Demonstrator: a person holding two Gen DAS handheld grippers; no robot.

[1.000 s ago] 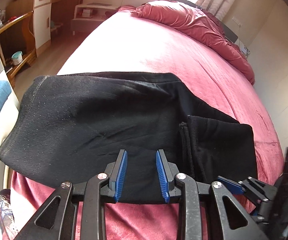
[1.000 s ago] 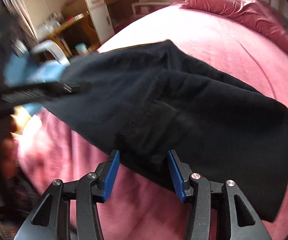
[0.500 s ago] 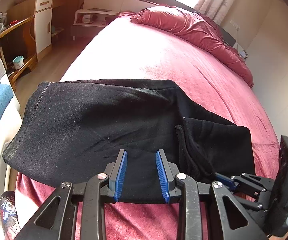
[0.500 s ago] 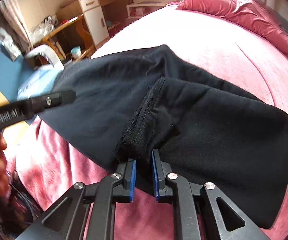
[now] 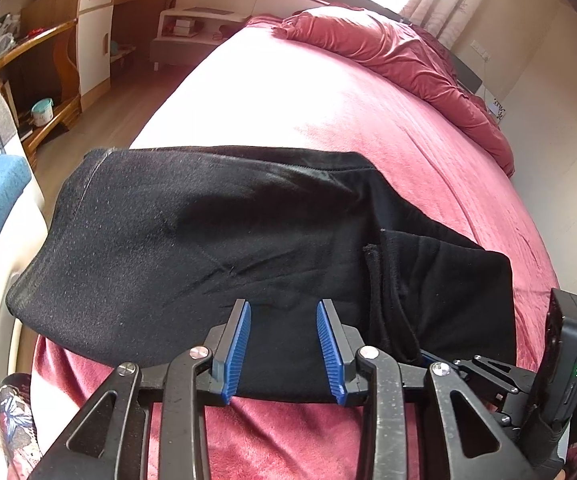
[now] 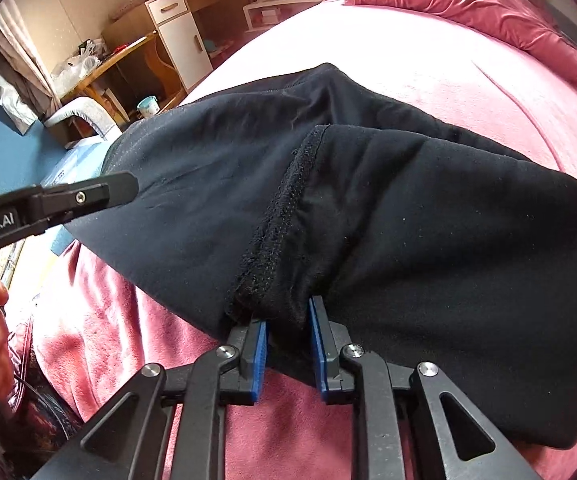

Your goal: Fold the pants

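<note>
One pair of black pants [image 5: 216,240] folded flat at the near edge of the pink bed [image 5: 328,120], left gripper [image 5: 284,350] just widened, part open astride the hem, right gripper [image 6: 287,354] just loosened, a fabric bunch between its pads

Black claw [image 5: 284,348], ribbed blue pads [image 5: 238,354]

A wide bed [image 5: 328,128] under a pink-red cover fills the room, a rumpled red quilt [image 5: 400,56] heaped at its far end. Beyond stand a white-doored wooden cabinet [image 5: 94,36], a low white shelf [image 5: 196,24] and a teal cup [image 5: 42,111].
</note>
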